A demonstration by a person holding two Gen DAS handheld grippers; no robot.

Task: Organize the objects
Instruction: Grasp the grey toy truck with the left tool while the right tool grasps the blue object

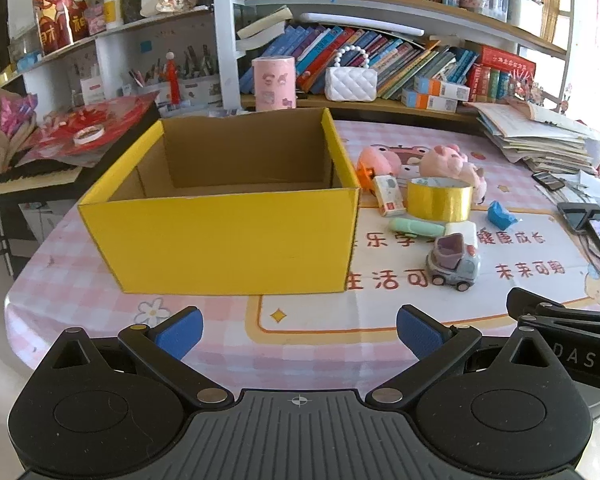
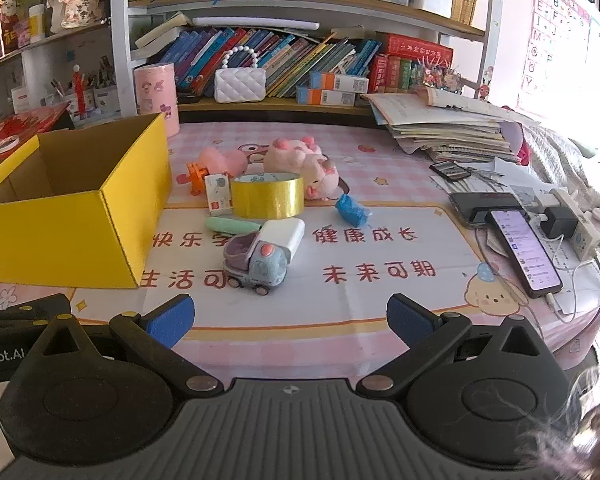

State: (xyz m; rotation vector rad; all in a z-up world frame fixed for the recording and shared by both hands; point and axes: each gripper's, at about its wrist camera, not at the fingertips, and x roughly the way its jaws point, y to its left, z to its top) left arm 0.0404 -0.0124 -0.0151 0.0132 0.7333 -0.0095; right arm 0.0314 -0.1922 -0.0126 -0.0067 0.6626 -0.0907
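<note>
An empty yellow cardboard box (image 1: 228,236) (image 2: 52,236) stands on the left part of the table. To its right lies a cluster: a grey toy truck (image 1: 454,266) (image 2: 256,262), a white block (image 2: 286,234), a green tube (image 1: 414,227) (image 2: 230,225), a gold tape roll (image 1: 439,199) (image 2: 268,197), a small card box (image 1: 389,196) (image 2: 219,194), a blue wrapped piece (image 1: 500,215) (image 2: 352,209), a pink plush pig (image 1: 452,166) (image 2: 304,160) and a pink toy (image 2: 220,162). My left gripper (image 1: 299,332) is open near the box front. My right gripper (image 2: 290,322) is open, short of the truck.
A phone (image 2: 524,248) with cables, a power strip (image 2: 576,220) and stacked papers (image 2: 448,128) crowd the table's right side. Bookshelves, a white purse (image 2: 240,84) and a pink canister (image 2: 158,92) stand at the back. The table's front edge is close beneath both grippers.
</note>
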